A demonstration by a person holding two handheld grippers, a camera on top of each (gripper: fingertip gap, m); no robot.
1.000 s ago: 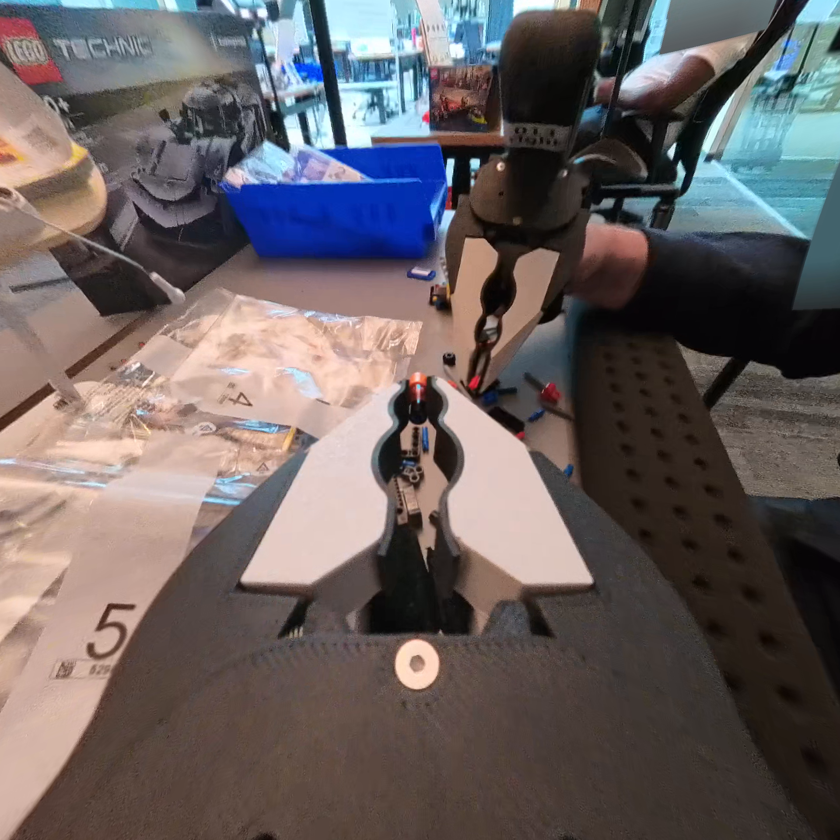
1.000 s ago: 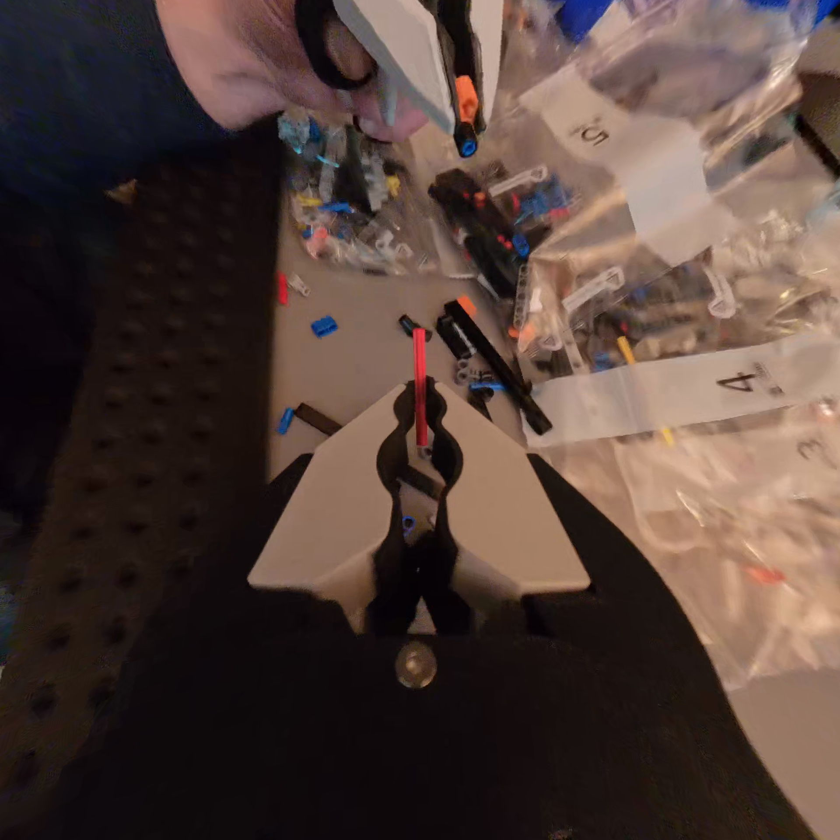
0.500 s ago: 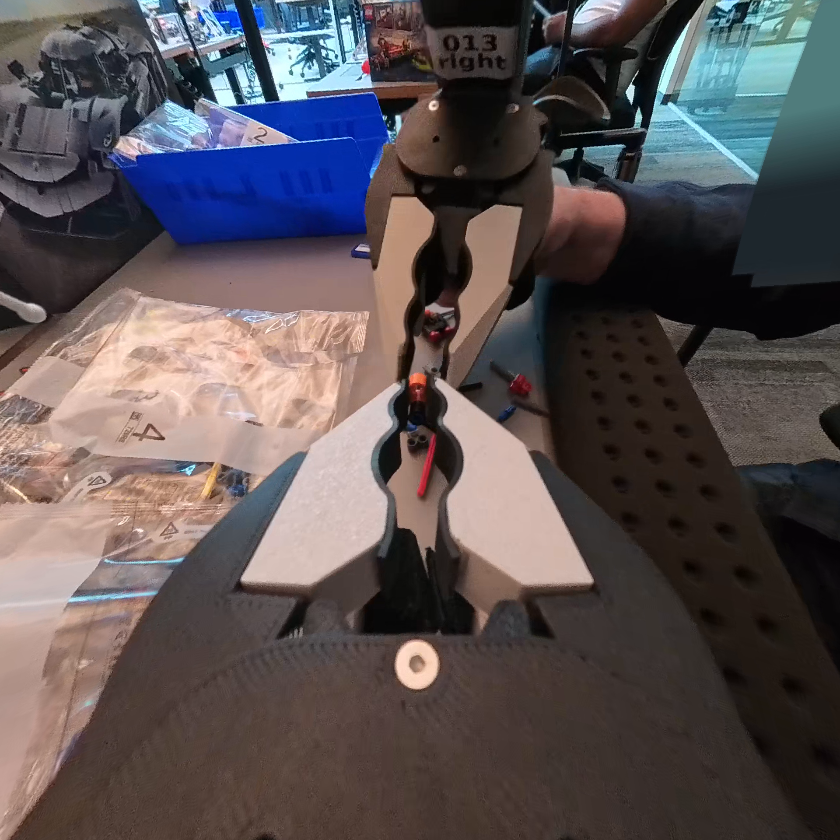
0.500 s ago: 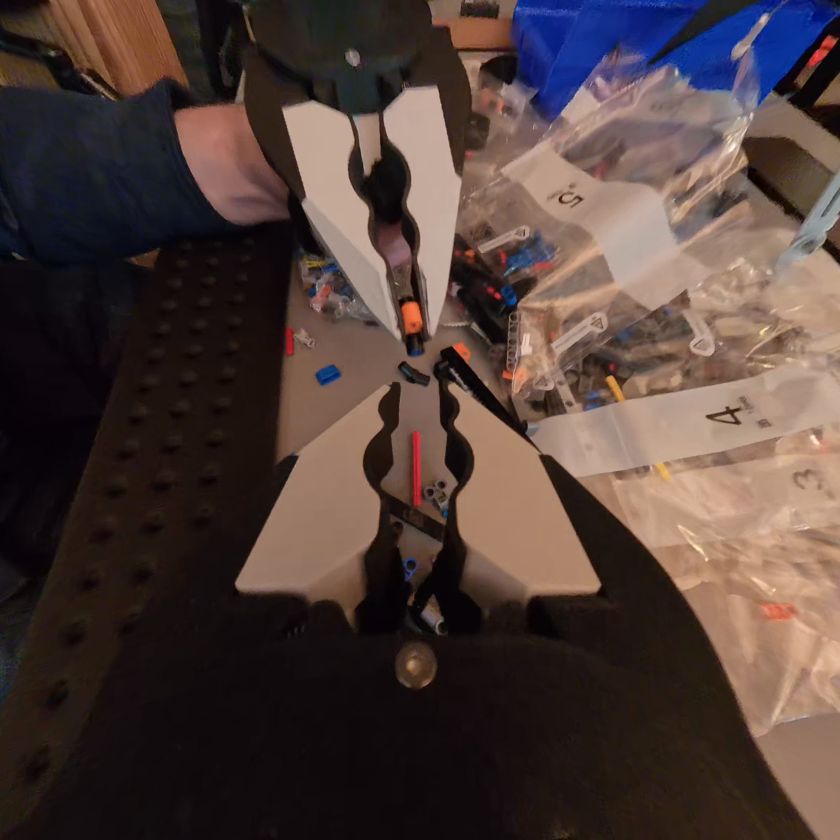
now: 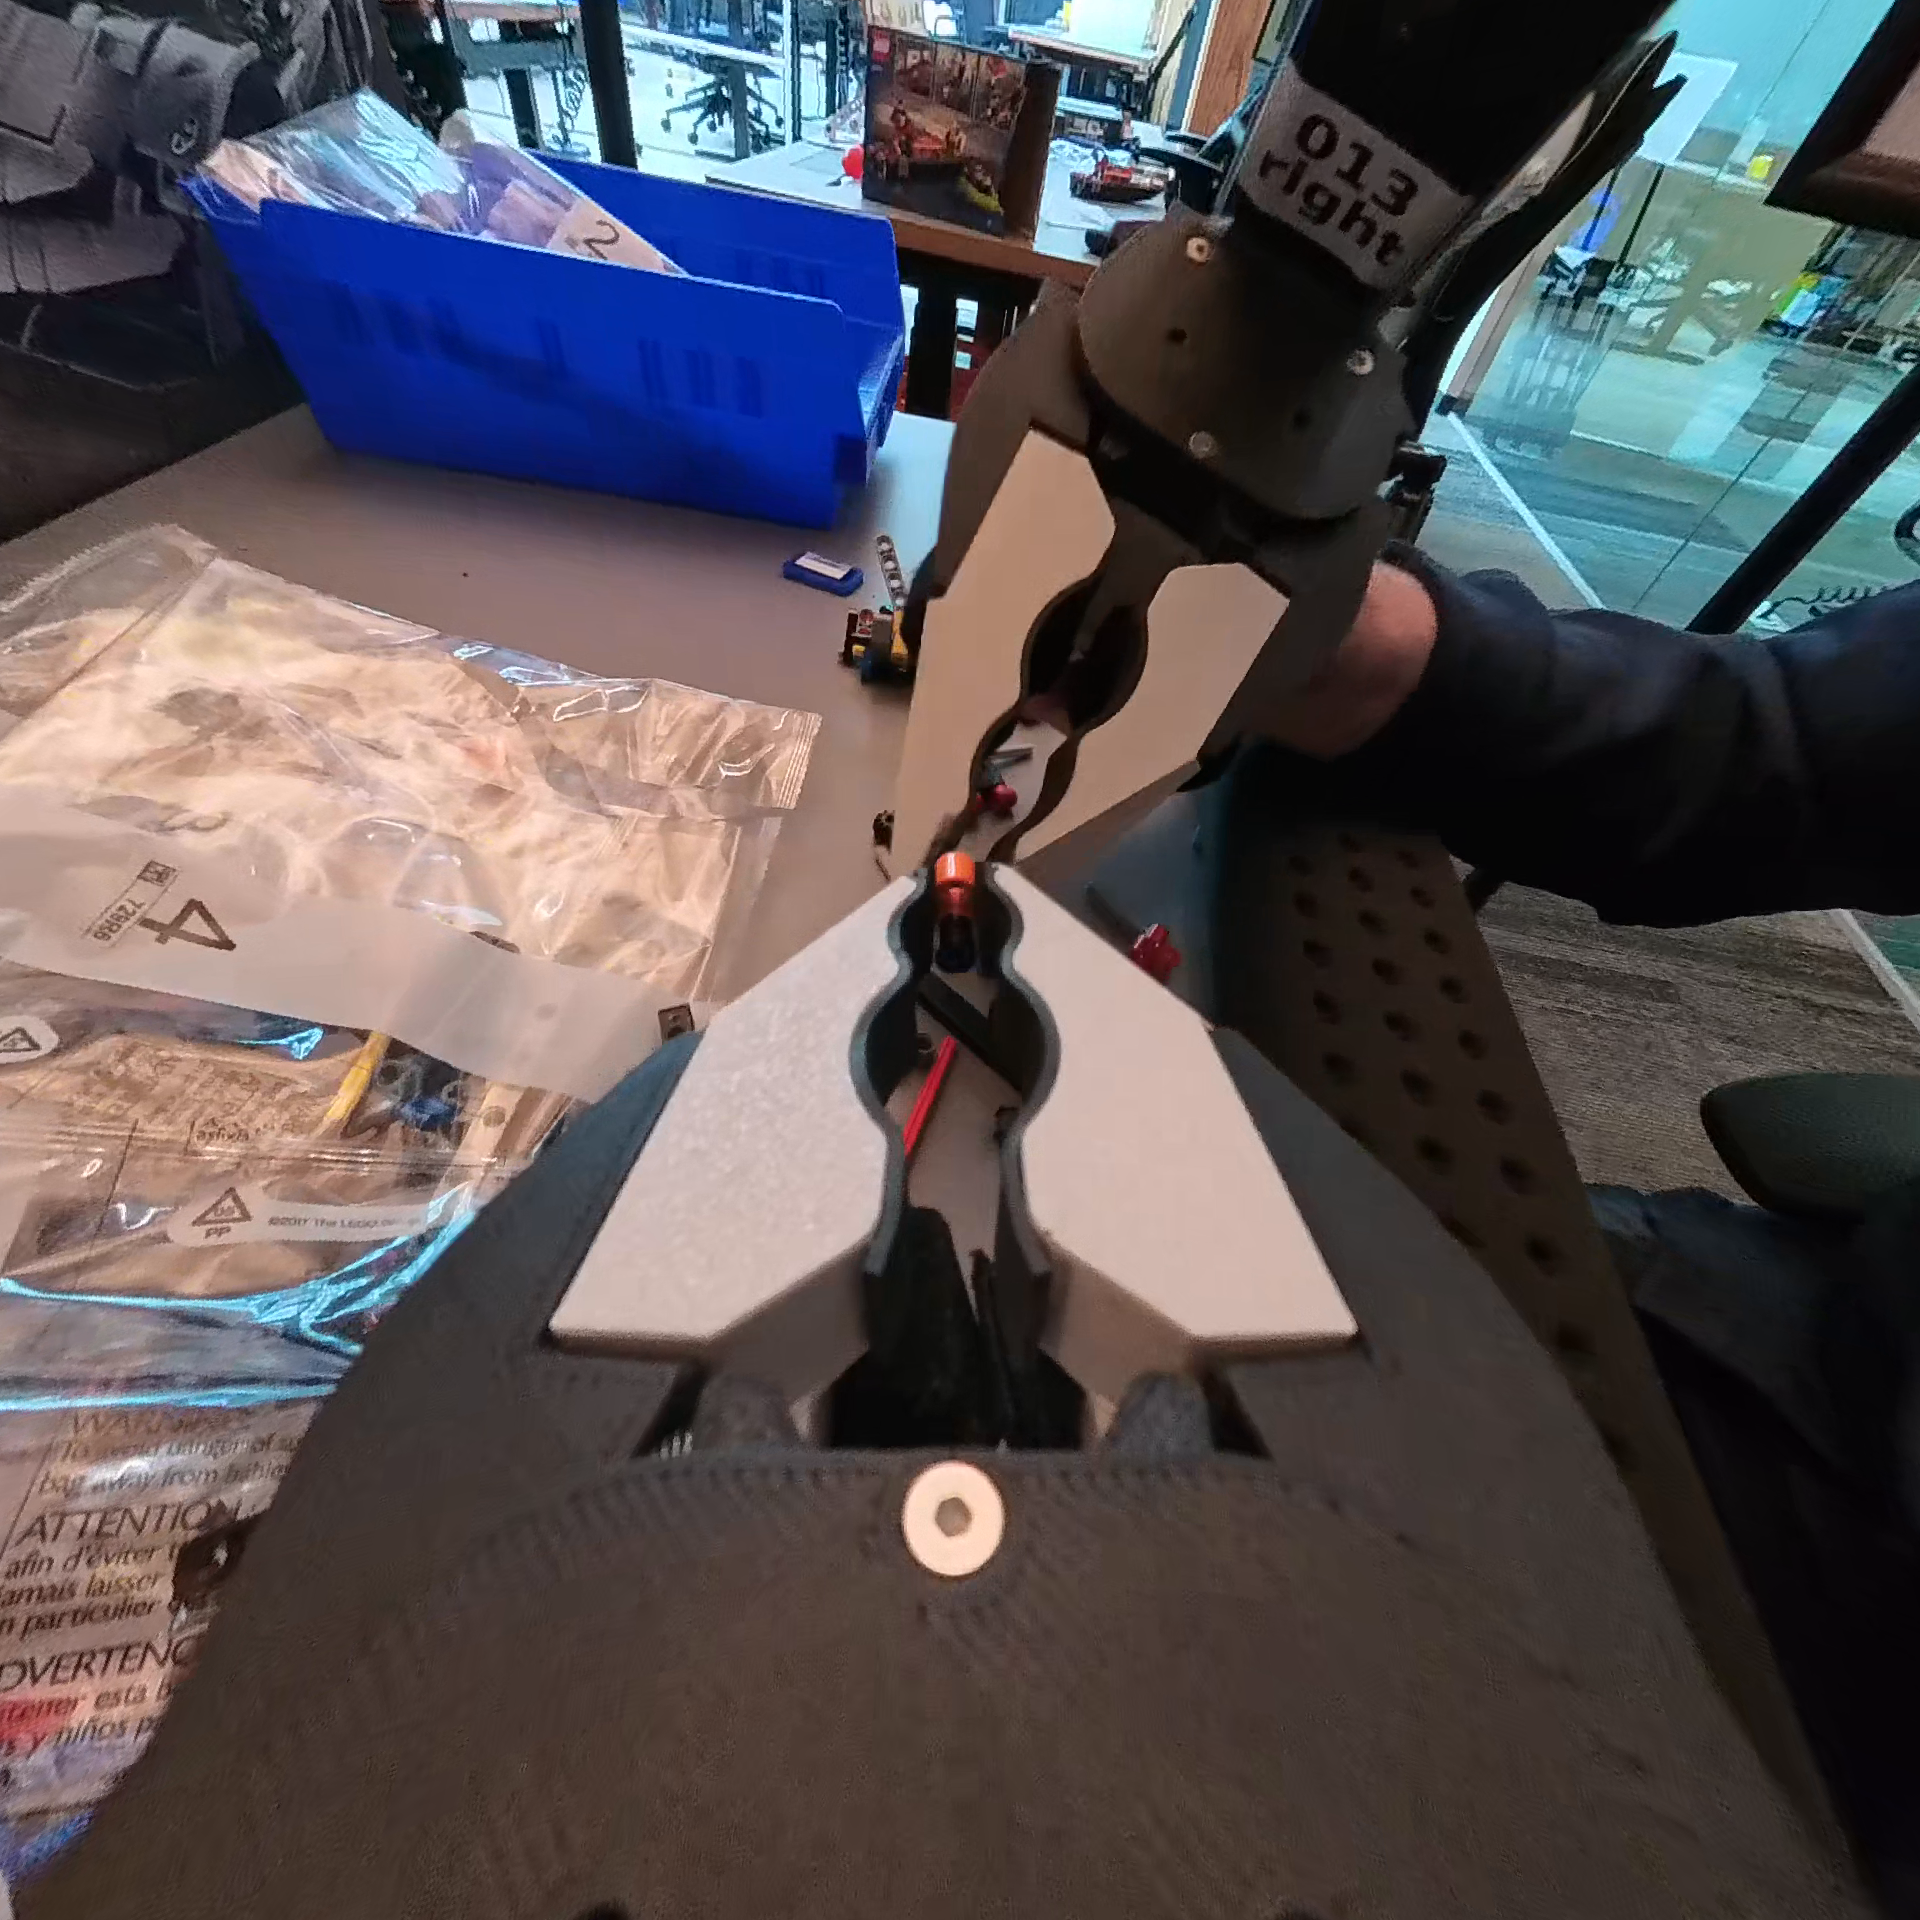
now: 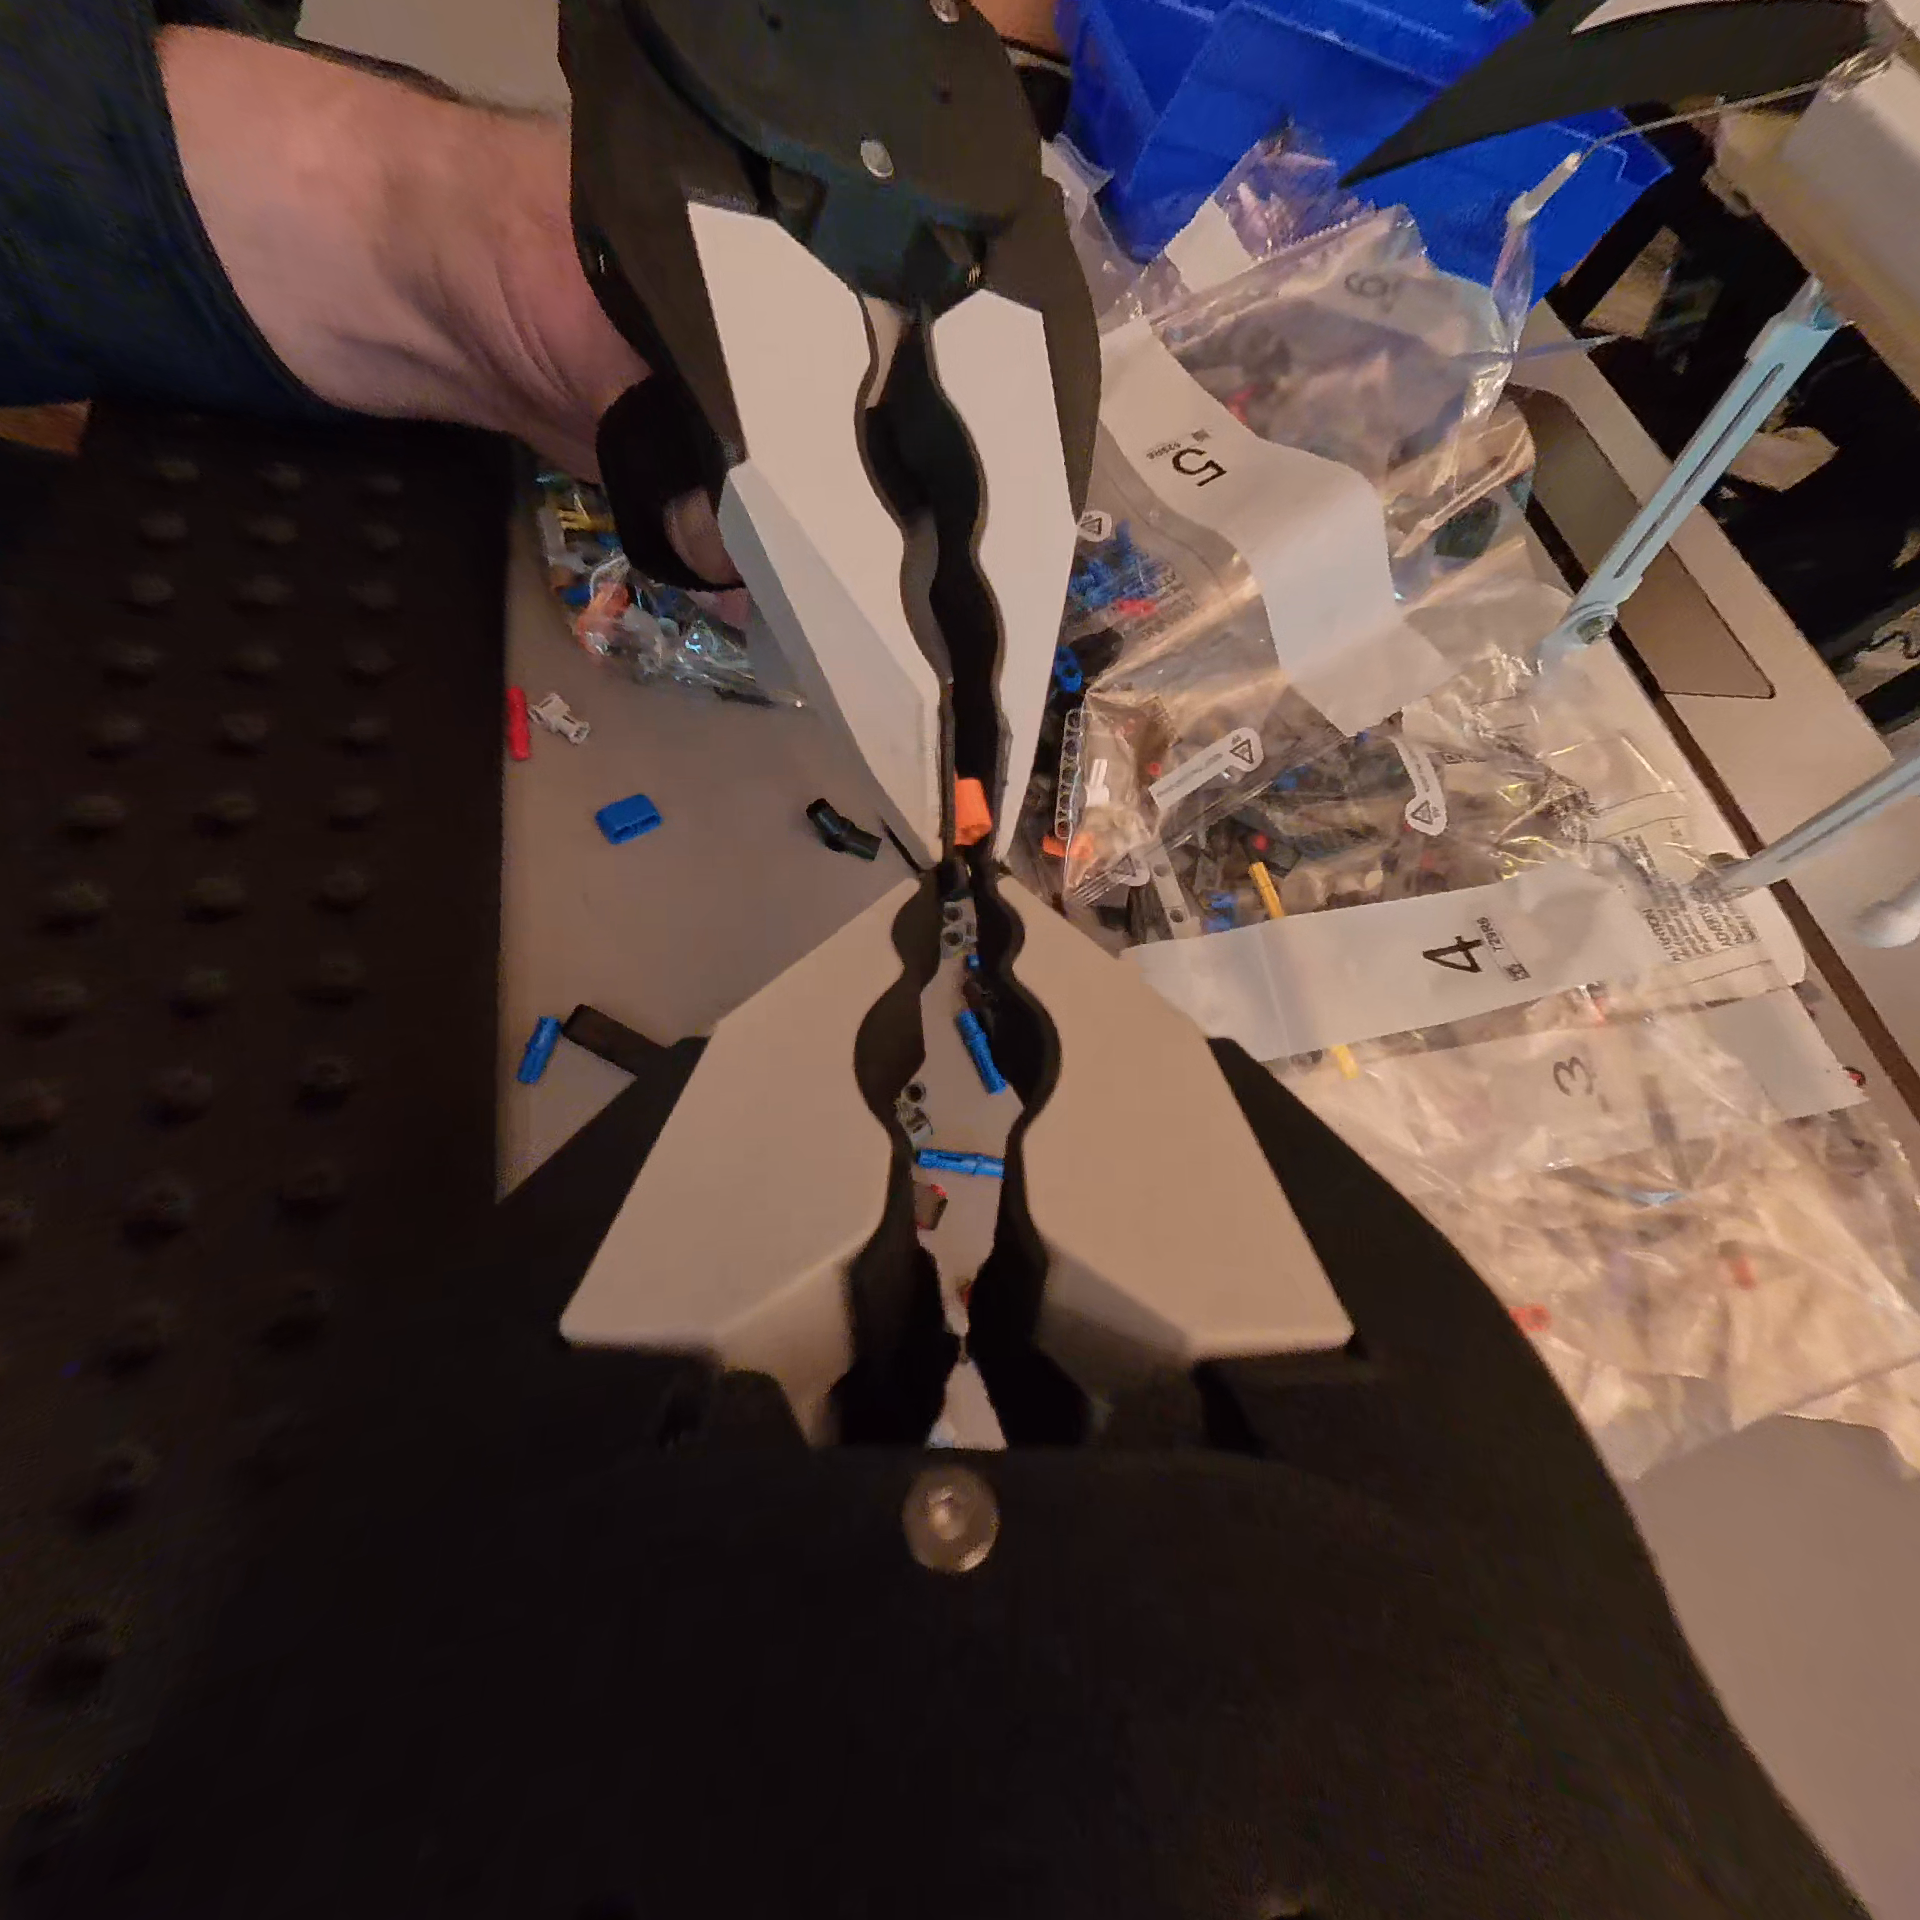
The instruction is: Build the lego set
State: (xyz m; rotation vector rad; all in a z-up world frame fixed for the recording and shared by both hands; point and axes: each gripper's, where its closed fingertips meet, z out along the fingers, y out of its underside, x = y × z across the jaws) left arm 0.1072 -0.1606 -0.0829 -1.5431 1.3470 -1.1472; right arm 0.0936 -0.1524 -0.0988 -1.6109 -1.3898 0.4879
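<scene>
Left gripper — we have it clamped on the orange piece right at the fingertips, a dark blue-black part hanging off it back into the gap between the fingers. Right gripper faces it tip to tip, almost touching. A small grey piece shows in its narrow gap just behind the tips; we cannot tell whether the fingers pinch it or it lies on the table below.

A red axle lies on the table under the left gripper, with loose blue pins and a black beam nearby.

Room: the near table edge meets a dark perforated mat. The strip between mat and bags is narrow and scattered with small parts — a blue connector, a red pin.

Containers: clear numbered bags of parts cover the far side of the table from the mat. A blue bin at the far edge holds more bags.
</scene>
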